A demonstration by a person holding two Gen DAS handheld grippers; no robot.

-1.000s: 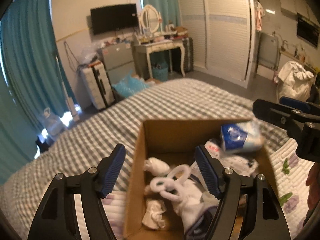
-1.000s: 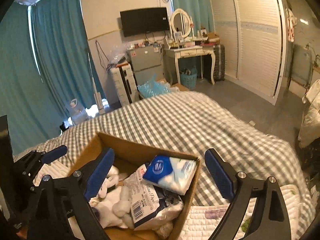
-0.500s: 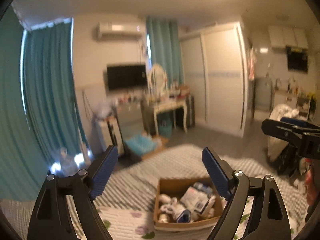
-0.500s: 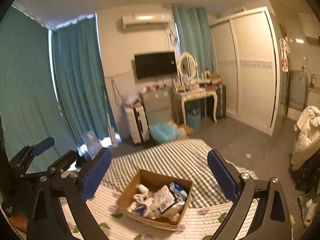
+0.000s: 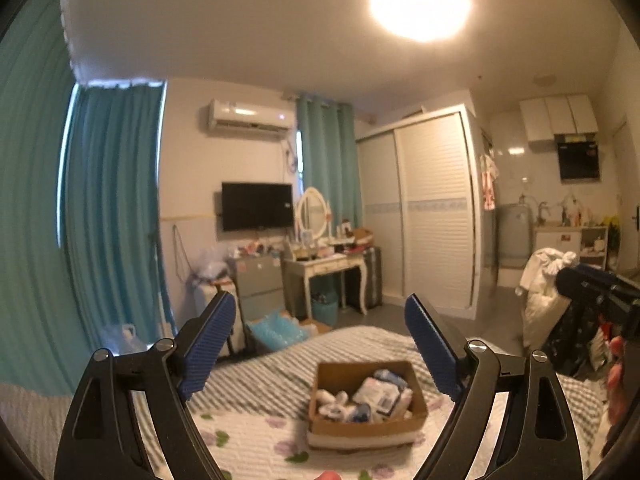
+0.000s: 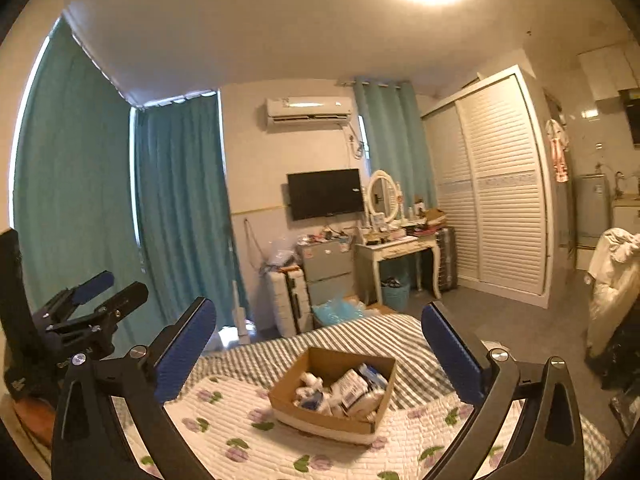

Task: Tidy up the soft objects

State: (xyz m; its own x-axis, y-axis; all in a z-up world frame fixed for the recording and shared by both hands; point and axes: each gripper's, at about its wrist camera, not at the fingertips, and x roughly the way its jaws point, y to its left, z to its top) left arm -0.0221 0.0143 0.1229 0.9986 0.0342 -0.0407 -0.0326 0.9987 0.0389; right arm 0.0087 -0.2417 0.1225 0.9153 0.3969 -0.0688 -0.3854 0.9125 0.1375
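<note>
Your left gripper (image 5: 316, 348) is spread wide, blue pads (image 5: 208, 344) far apart, nothing between them, touching nothing, held up off the bed (image 5: 256, 432). Your right gripper (image 6: 320, 354) is the same: wide, empty, in the air, well apart from the box (image 6: 320, 420). The box sits open on the floral quilt (image 6: 224, 420), near where it meets the striped cover (image 6: 360, 340). It's filled with soft stuff: a white plush (image 5: 332, 400) on the left side, a white printed pack (image 6: 352, 390) in the middle, a blue-and-white tissue pack (image 5: 390, 378) at the back right; smaller items are too blurred to tell. In the right wrist view your left gripper shows at the left edge (image 6: 94, 300); in the left wrist view the right one pokes in at the right edge (image 5: 600, 292)
</note>
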